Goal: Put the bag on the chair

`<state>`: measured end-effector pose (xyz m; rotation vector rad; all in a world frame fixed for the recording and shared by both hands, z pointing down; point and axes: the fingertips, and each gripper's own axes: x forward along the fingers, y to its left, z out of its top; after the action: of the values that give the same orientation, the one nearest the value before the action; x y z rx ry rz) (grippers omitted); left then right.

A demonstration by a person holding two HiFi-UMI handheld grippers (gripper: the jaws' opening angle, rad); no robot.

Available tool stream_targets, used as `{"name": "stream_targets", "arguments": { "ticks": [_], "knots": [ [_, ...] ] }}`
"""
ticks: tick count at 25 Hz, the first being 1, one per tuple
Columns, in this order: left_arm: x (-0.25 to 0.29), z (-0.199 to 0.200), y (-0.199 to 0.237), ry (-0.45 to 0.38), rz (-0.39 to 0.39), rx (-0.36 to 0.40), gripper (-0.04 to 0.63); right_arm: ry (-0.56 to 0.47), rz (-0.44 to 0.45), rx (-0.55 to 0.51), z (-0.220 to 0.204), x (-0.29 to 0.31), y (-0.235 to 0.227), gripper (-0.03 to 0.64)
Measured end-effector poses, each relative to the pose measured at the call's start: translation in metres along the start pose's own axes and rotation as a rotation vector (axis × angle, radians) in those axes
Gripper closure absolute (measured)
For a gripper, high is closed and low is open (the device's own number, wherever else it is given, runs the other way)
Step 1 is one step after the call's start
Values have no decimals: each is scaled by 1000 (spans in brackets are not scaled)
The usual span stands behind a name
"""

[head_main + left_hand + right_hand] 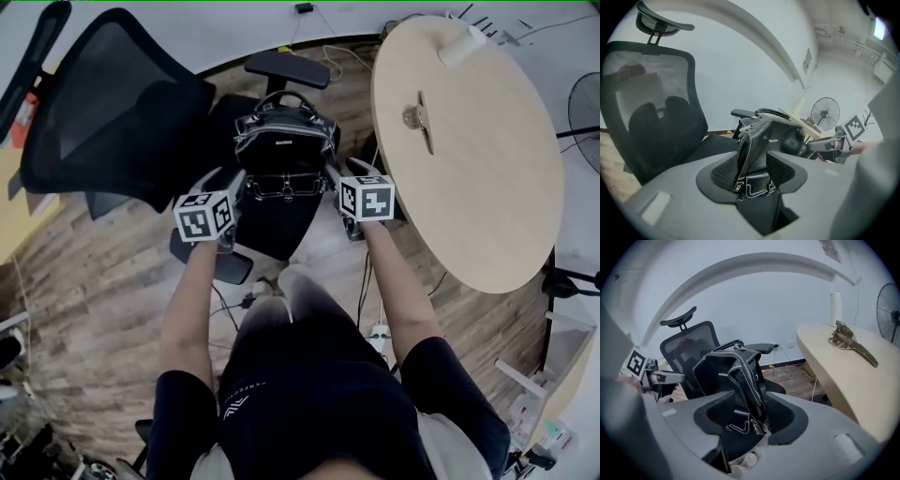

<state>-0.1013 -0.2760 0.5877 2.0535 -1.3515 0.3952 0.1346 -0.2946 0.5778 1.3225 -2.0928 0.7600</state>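
Bag (281, 155), small label (282, 142) seemingly unreadable

The head view looks steeply down from above the person onto the black bag (281, 155), the office chair (103, 112) and the round desk (478, 169). The left gripper view sits close against one end of the bag, facing the right gripper (824, 144). The right gripper view faces back from the opposite end toward the left gripper (669, 377). All three views share bag and chair.
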Motion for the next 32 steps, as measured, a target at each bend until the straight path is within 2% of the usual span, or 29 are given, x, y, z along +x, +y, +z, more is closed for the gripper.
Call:
{"name": "stream_targets", "arguments": {
  "ticks": [3, 7, 13, 15, 18, 23, 32],
  "knots": [
    [-20, 9, -3, -46, -4, -6, 411, -27, -3, 5, 1, -15, 9, 431],
    [-52, 30, -8, -142, -2, -6, 493, -81, -8, -1, 8, -37, 24, 455],
    [-93, 52, -22, -236, -5, 33, 581, -182, -1, 37, 21, -72, 48, 524],
    [-103, 55, -26, -254, -8, 42, 581, -213, 3, 47, 26, -83, 55, 543],
    [-113, 55, -29, -257, -18, 36, 581, -261, -9, 61, 30, -97, 61, 611],
    [-128, 48, -30, -228, -14, 17, 581, -301, 11, 95, 33, -113, 73, 614],
    [-153, 45, -37, -214, -28, -26, 581, -262, 36, 104, 17, -118, 92, 615]
  ]
}}
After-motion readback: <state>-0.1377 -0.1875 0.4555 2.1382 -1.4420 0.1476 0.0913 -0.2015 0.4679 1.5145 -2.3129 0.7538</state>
